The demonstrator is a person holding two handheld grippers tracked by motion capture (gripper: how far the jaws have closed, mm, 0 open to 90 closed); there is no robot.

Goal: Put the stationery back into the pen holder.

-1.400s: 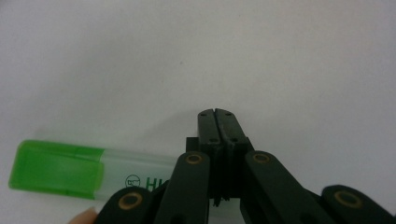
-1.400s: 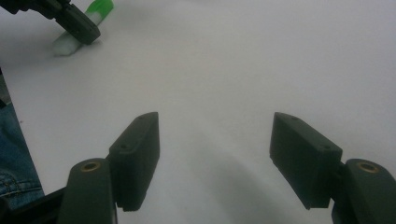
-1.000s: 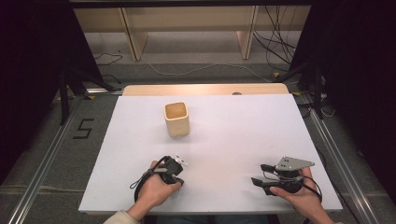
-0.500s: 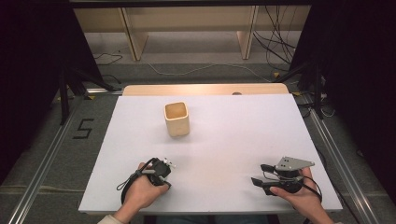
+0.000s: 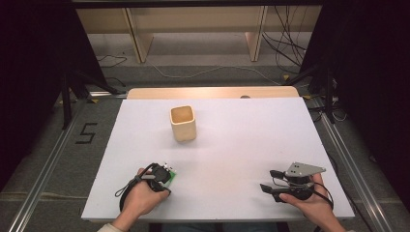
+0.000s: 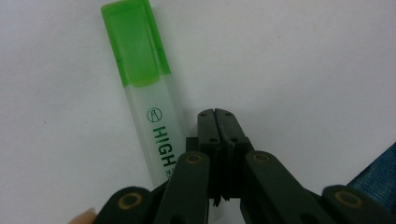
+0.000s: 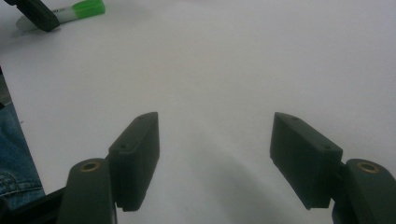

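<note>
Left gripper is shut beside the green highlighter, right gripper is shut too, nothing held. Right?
Not quite. The right gripper is open: the right gripper view shows its jaws wide apart over the bare white table. The left gripper is shut beside the green highlighter, holding nothing.
</note>
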